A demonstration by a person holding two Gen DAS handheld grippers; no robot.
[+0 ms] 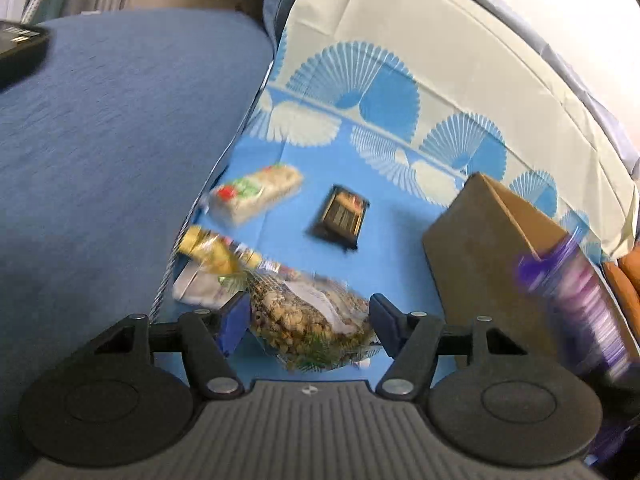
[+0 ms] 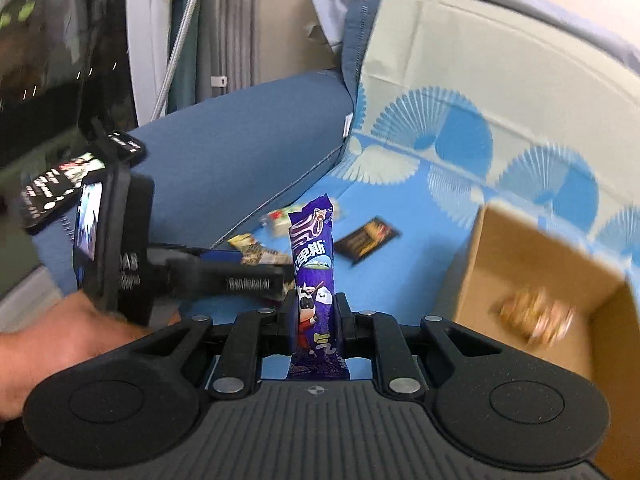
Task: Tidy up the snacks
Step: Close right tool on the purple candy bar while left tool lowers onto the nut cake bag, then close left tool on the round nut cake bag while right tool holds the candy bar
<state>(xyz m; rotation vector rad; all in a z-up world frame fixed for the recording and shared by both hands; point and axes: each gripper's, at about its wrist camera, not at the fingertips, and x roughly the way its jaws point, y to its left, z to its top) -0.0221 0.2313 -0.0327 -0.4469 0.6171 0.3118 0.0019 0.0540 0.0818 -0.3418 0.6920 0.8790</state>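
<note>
My left gripper [image 1: 308,320] is open, its jaws on either side of a clear bag of nuts [image 1: 312,320] that lies on the blue patterned cloth [image 1: 400,240]. My right gripper [image 2: 314,316] is shut on a purple snack bar [image 2: 314,276] and holds it upright, left of the open cardboard box [image 2: 532,280]. A snack [image 2: 536,316] lies inside the box. On the cloth lie a white wafer pack [image 1: 256,194], a black packet [image 1: 340,216] and a yellow packet [image 1: 216,250]. The purple bar shows blurred in the left wrist view [image 1: 576,296], in front of the box [image 1: 480,256].
A blue cushion [image 1: 120,140] borders the cloth on the left. The left gripper body [image 2: 120,248] and the hand holding it show at the left of the right wrist view. A phone [image 1: 20,48] lies on the cushion. Something orange [image 1: 624,276] sits at the far right.
</note>
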